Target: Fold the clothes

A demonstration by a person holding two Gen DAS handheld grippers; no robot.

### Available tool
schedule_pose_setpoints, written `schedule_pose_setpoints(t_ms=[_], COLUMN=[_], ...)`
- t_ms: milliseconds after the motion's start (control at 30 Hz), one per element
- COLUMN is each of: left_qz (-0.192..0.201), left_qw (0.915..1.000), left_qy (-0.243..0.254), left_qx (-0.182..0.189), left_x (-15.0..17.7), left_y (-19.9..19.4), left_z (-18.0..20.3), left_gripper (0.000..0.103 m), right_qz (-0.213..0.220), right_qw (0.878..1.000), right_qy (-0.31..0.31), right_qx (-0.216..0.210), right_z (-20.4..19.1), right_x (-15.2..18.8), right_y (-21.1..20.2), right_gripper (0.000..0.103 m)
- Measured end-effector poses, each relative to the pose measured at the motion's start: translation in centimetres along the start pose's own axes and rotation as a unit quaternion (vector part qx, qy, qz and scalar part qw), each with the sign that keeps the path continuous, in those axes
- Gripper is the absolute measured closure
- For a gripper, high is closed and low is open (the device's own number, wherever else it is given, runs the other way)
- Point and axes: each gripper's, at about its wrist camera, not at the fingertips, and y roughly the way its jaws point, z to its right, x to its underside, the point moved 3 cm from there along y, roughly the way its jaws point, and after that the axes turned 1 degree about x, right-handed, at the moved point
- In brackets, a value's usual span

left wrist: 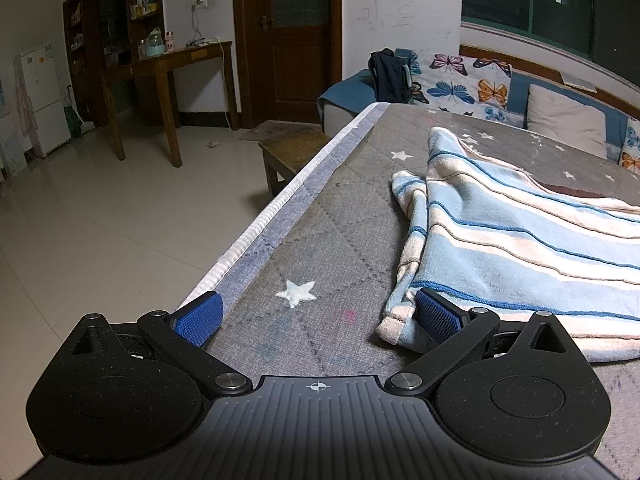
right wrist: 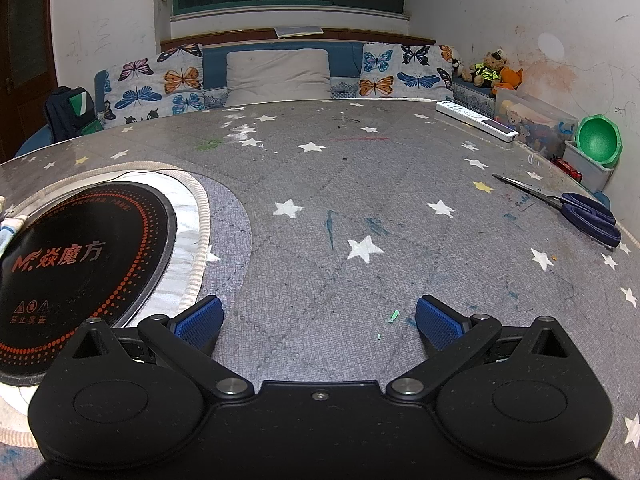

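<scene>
The striped garment (left wrist: 520, 240) lay in a loose heap on the grey starred table cover (left wrist: 320, 240), on the right side of the left wrist view and set back from the cover's near-left edge, with its rumpled corner bunched at the near end. It was not yet folded, so the work seemed to be at its start. The left gripper (left wrist: 318, 314) stood wide open and held nothing; its right pad (left wrist: 438, 314) sat just at that near corner, partly against or over the cloth, though whether it touched could not be told. That placing looked chosen to take the corner as a handle for spreading or turning the piece. The right gripper (right wrist: 318, 316) was likewise spread wide and empty, low over bare cover with no cloth between its fingers; only a scrap of striped fabric (right wrist: 6, 232) showed at the far left edge of its view, so the garment lay off to its left. A round black hotplate (right wrist: 80, 264) was sunk in the table to the left there, probably why the garment was heaped partly over that area. Scissors (right wrist: 576, 210) lay far right, well apart from both grippers, and a white remote (right wrist: 476, 120) lay farther back.
</scene>
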Motion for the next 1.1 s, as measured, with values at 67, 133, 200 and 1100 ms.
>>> schedule_pose_setpoints(t_ms=[67,133,200,1100], left_qz=[0.0,0.0,0.0,0.01], left_qw=[1.0,1.0,1.0,0.9993], left_qy=[-0.001,0.0,0.0,0.028], left_qx=[0.0,0.0,0.0,-0.022], left_x=[0.03,0.04,0.04,0.18], left_y=[-0.04,-0.01,0.04,-0.07], left_z=[-0.04,-0.12,-0.22,0.15], left_gripper=[0.0,0.0,0.0,0.0], right_qz=[0.0,0.0,0.0,0.0], right_qw=[1.0,1.0,1.0,1.0], right_qy=[0.0,0.0,0.0,-0.001], right_qx=[0.0,0.0,0.0,0.0], right_z=[0.0,-0.03,0.04,0.17], right_x=[0.0,0.0,0.0,-0.01], right_y=[0.0,0.0,0.0,0.04], right_gripper=[0.0,0.0,0.0,0.0])
